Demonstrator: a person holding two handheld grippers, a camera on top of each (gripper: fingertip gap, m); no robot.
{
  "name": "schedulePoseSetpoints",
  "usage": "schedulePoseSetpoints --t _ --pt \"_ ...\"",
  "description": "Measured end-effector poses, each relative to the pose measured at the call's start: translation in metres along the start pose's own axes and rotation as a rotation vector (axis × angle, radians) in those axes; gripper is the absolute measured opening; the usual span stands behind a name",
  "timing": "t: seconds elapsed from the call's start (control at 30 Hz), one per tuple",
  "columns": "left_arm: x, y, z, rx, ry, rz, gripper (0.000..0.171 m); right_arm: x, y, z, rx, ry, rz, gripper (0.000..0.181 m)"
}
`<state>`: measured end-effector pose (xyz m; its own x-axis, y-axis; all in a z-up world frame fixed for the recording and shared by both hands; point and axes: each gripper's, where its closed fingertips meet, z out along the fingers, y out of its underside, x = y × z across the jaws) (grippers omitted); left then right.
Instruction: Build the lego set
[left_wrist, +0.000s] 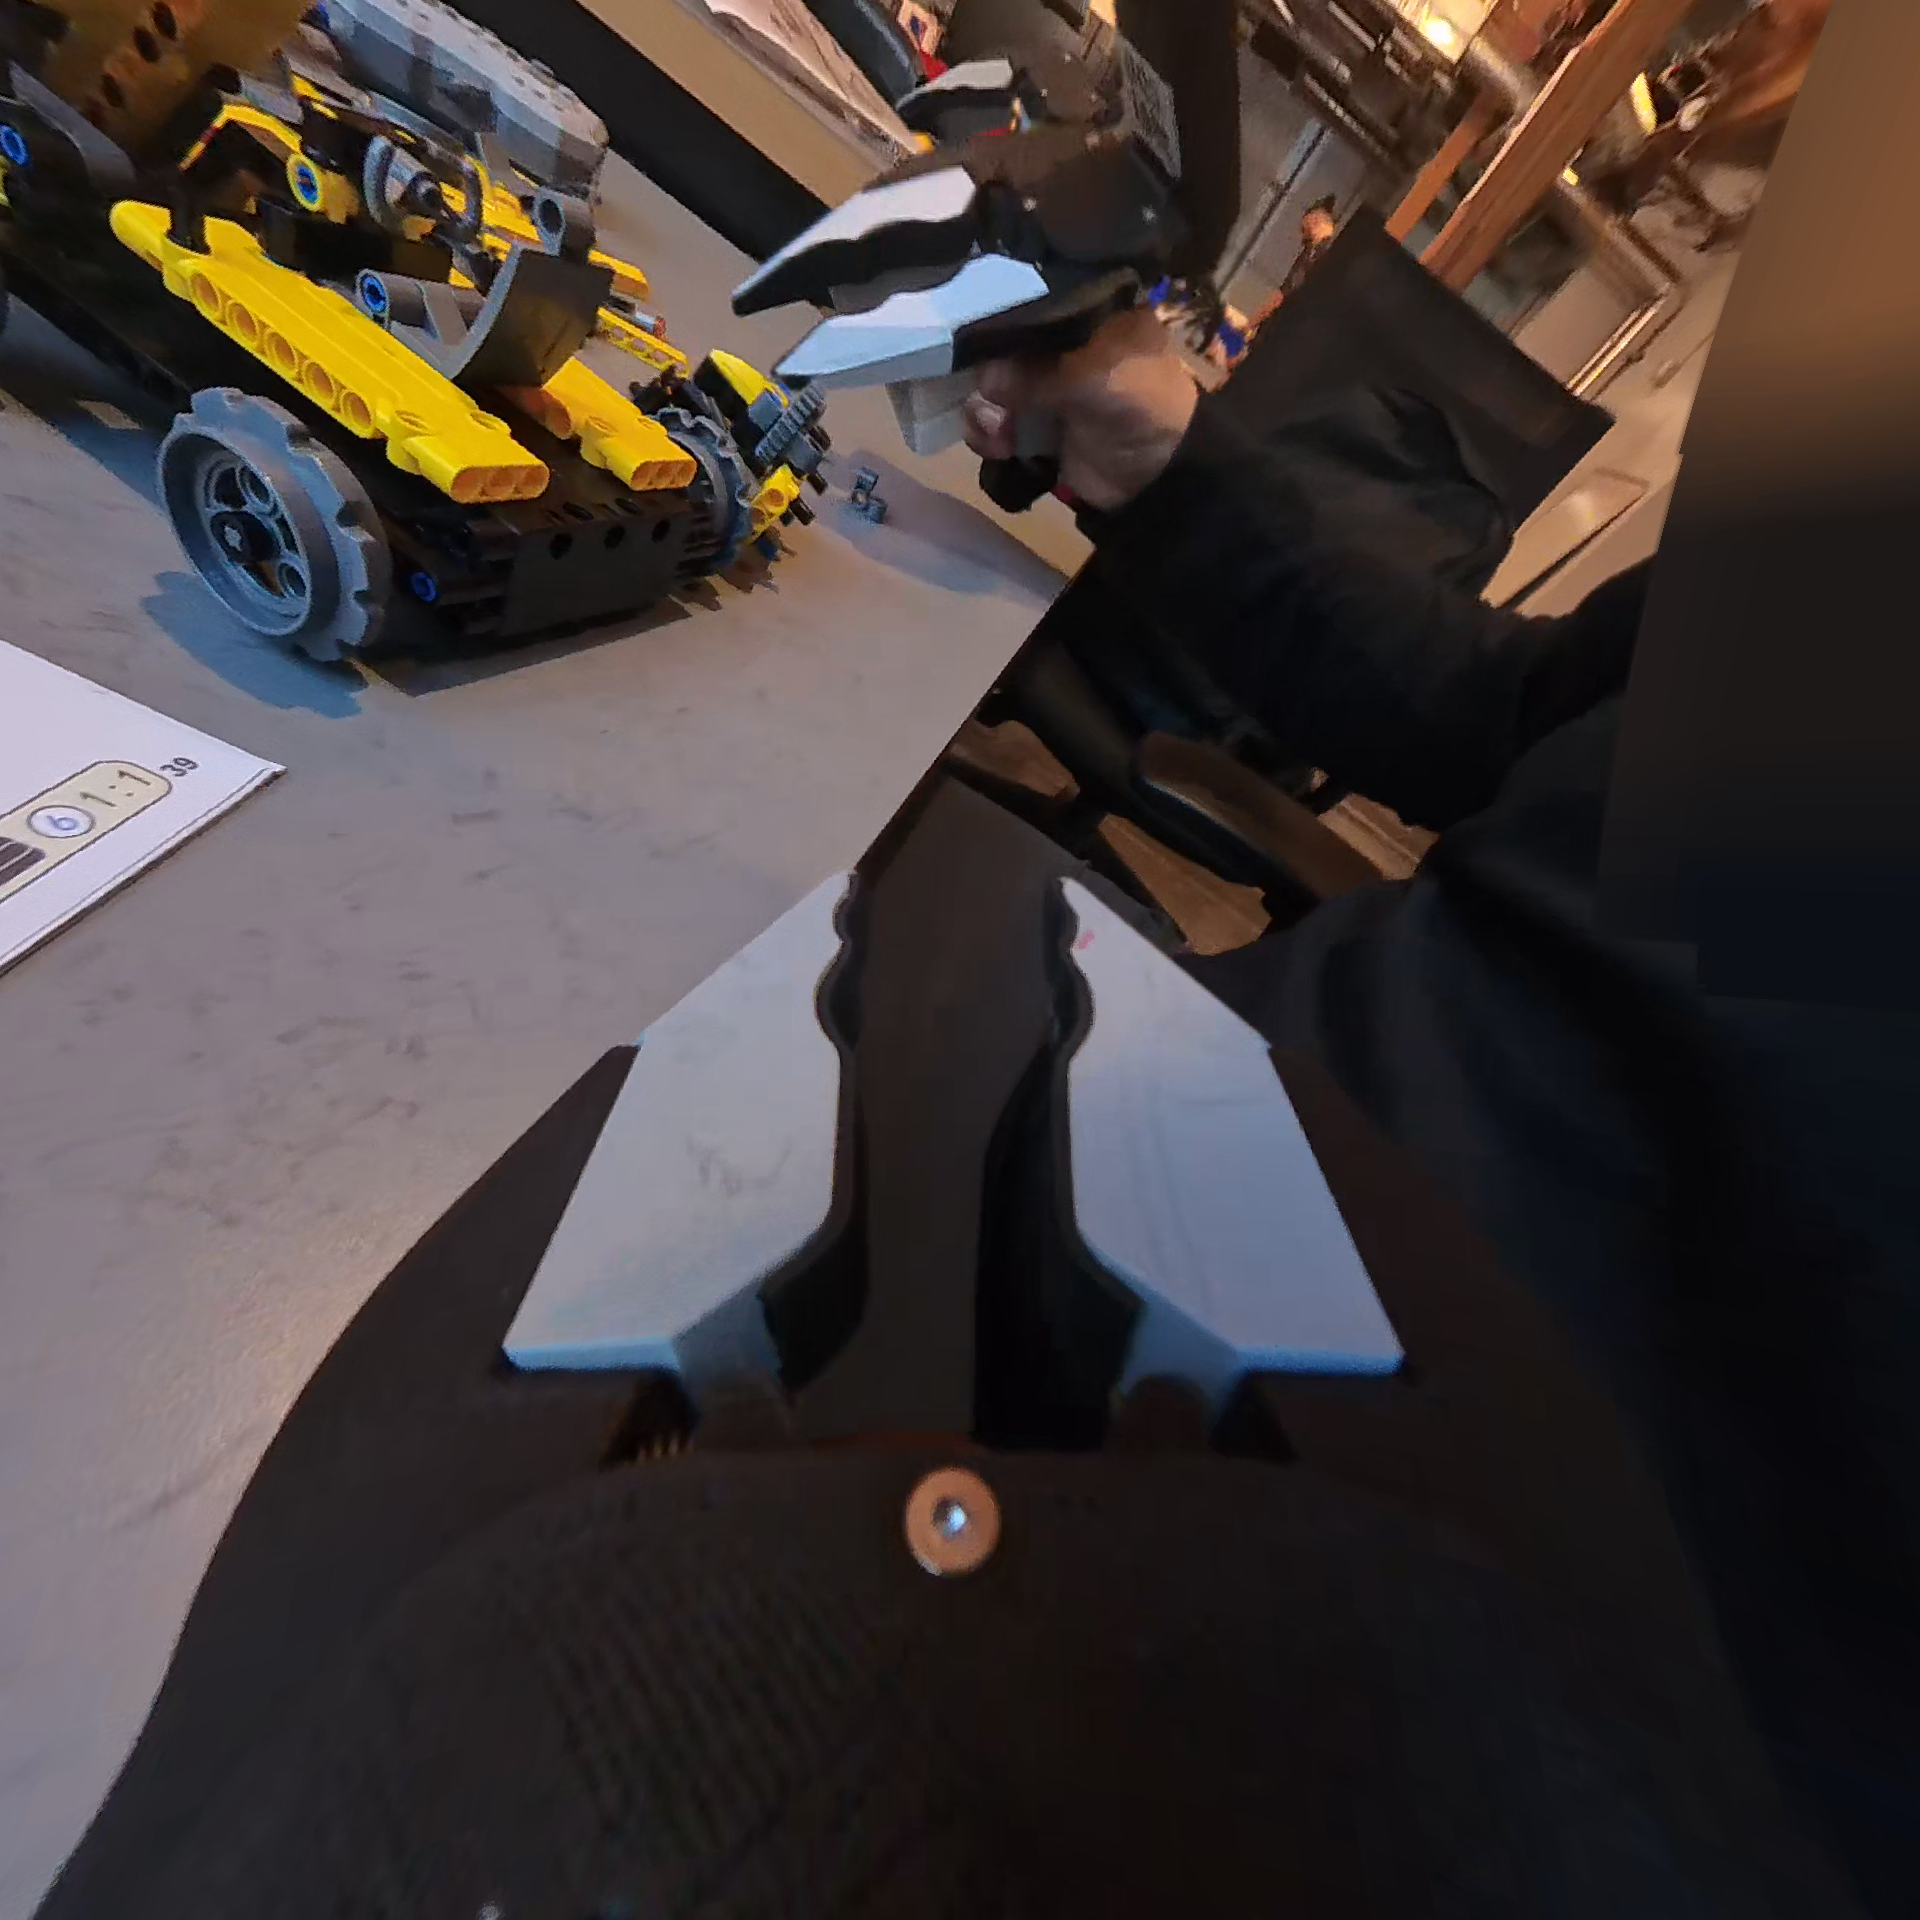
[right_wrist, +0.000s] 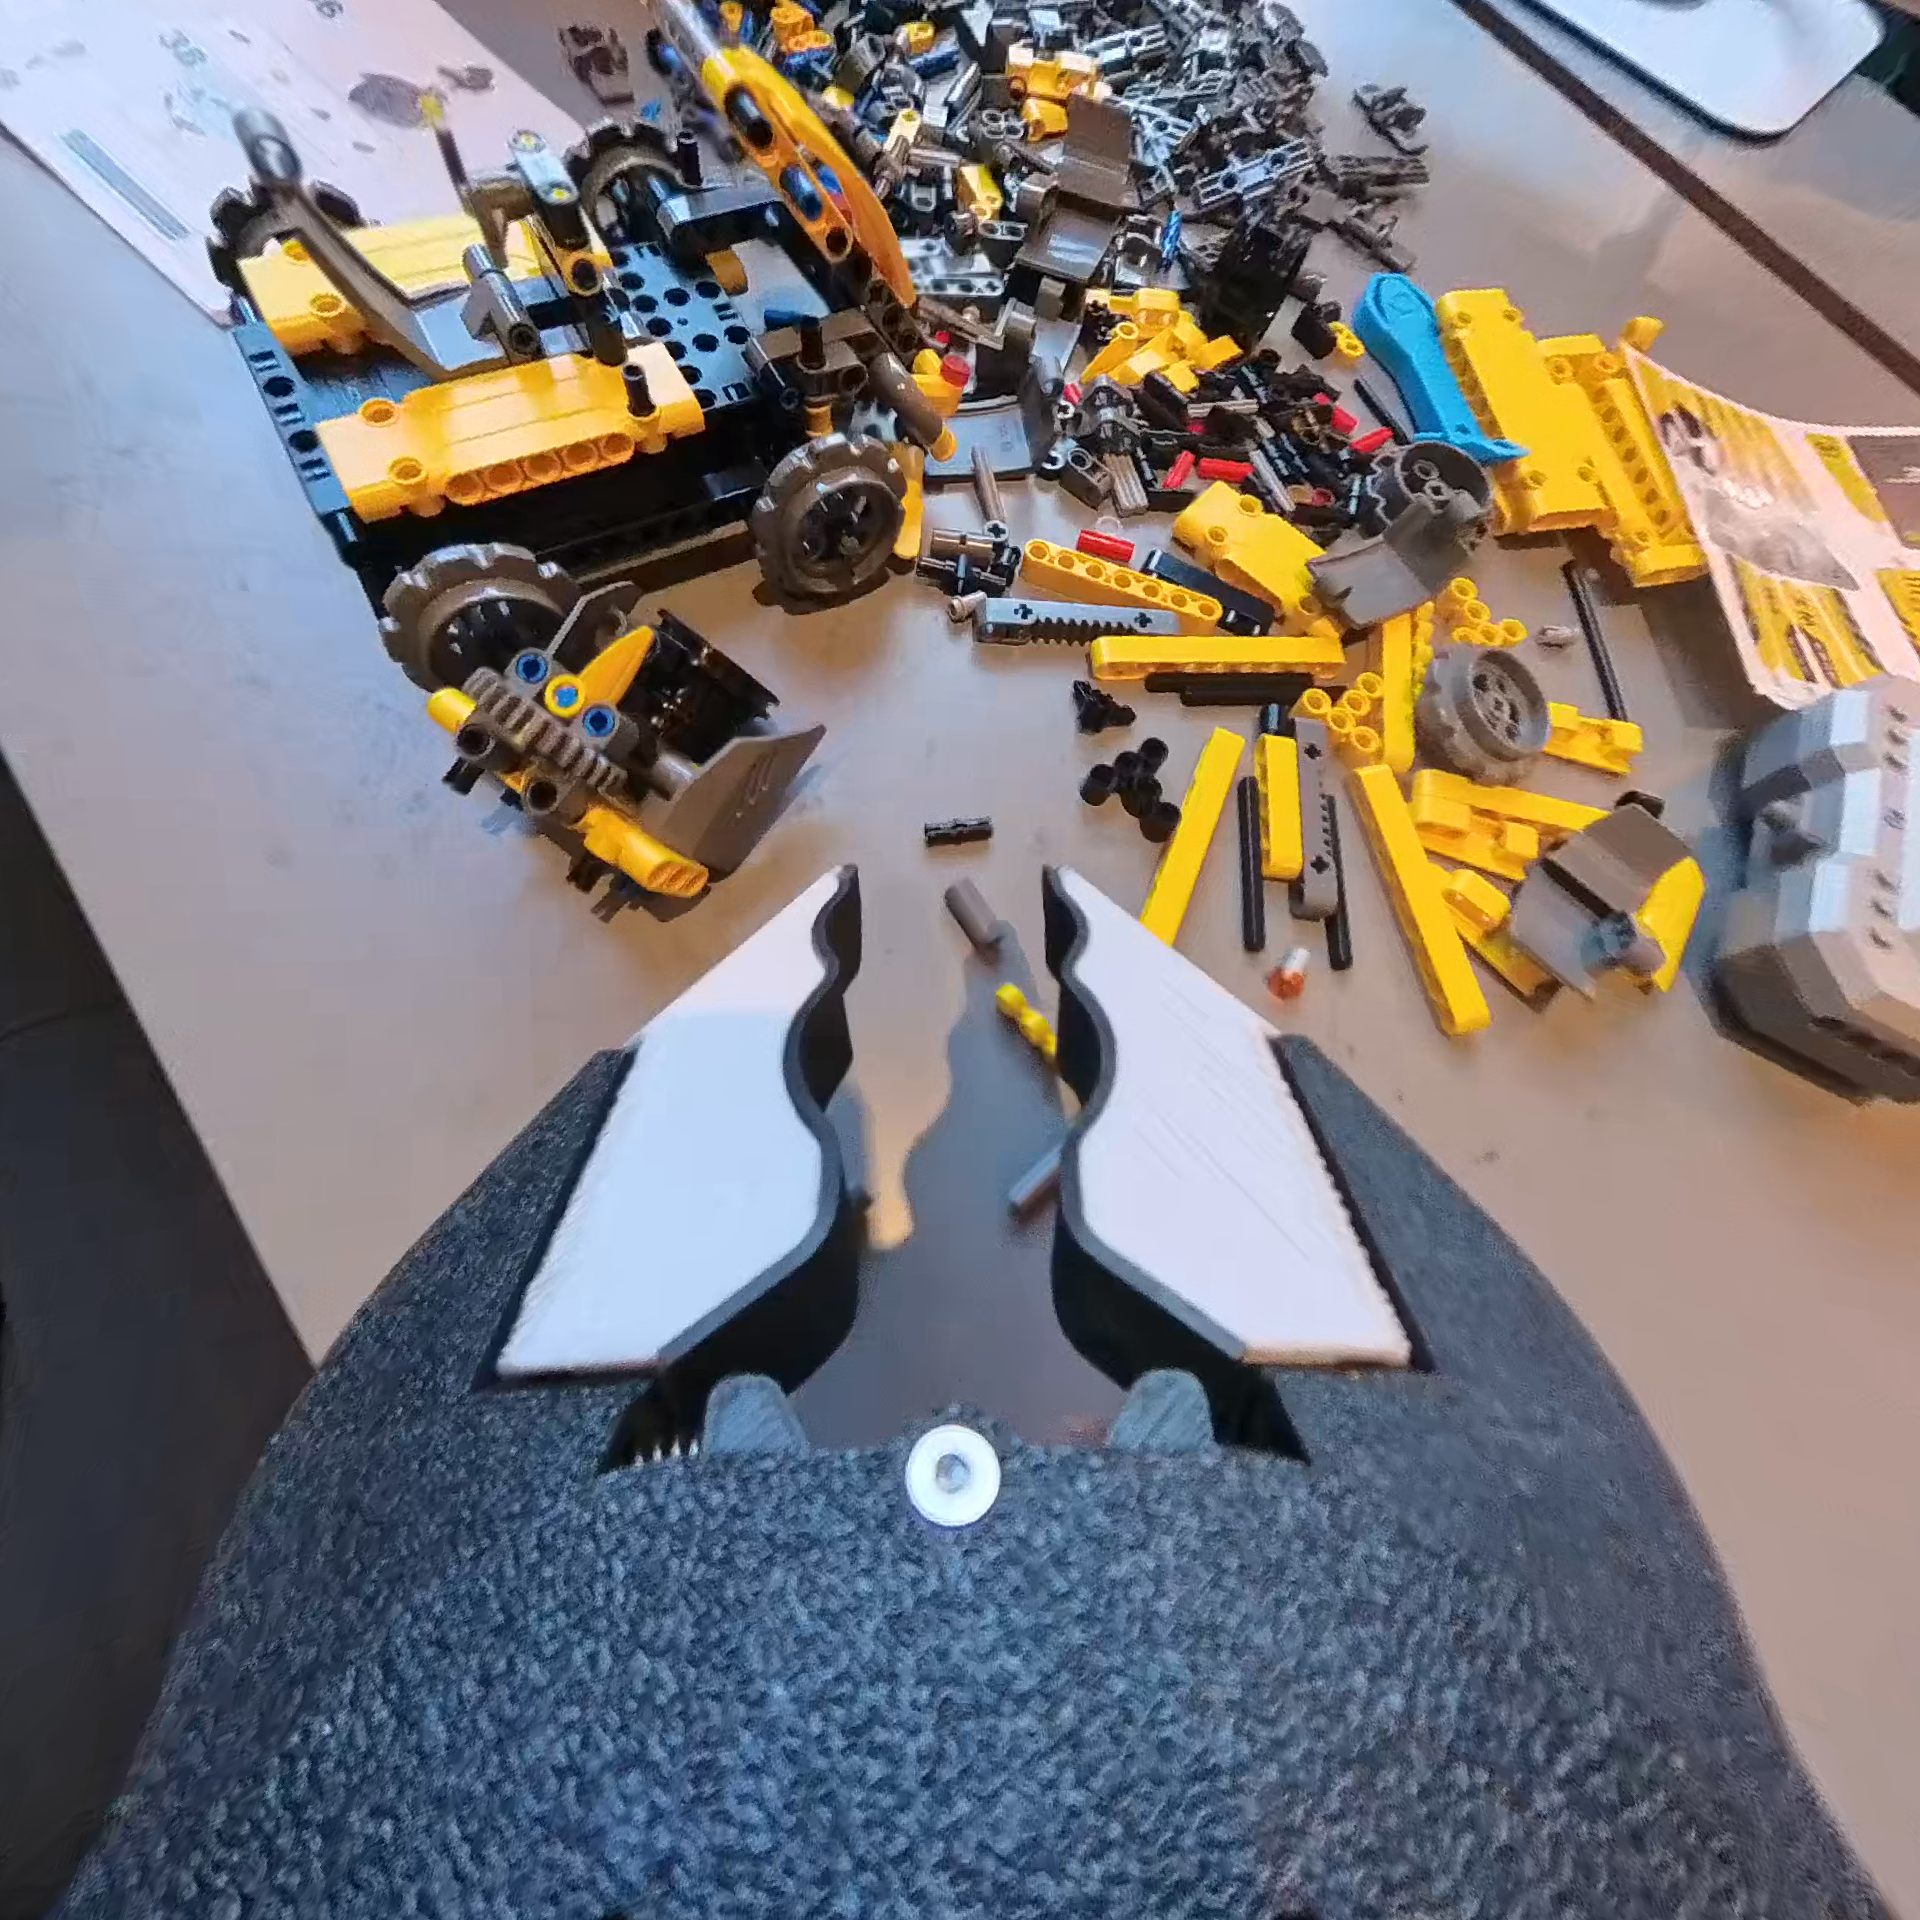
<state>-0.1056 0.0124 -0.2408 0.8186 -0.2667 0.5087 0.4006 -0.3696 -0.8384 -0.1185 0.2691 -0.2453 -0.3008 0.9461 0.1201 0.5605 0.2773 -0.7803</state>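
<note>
Grey pin (right_wrist: 975, 912) lengthwise between open tongs (right_wrist: 951, 883)

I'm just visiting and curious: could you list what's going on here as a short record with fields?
Setting: grey table
Left hand-held gripper: open, empty, past the table's edge
Right hand-held gripper: open, empty, above small loose pieces
Nearest to right hand-held gripper: grey pin, yellow pin, both on the table between its fingers
Model: half-built yellow and black vehicle with grey wheels
Parts: pile of loose bricks, yellow beams
Paper: instruction booklet, sticker sheet
</note>
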Motion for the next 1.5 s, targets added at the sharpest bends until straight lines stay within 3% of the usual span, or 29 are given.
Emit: schedulePoseSetpoints --t 0.27,0.53,1.23,1.5 --pt "-0.004 0.013 0.004 -0.084 -0.049 0.116 0.035 0.007 -0.009 0.024 -0.058 -0.051 0.011 0.028" --pt "-0.007 -0.007 -0.005 0.022 -0.087 0.142 0.032 0.018 -0.012 0.029 -0.031 -0.045 0.113 0.035" --pt "-0.007 0.000 -0.001 -0.020 -0.110 0.164 0.032 0.024 -0.004 0.009 -0.030 0.034 0.106 0.027" --pt "-0.007 0.002 0.000 -0.028 -0.107 0.162 0.032 0.022 0.001 0.019 -0.099 0.013 0.046 0.020"
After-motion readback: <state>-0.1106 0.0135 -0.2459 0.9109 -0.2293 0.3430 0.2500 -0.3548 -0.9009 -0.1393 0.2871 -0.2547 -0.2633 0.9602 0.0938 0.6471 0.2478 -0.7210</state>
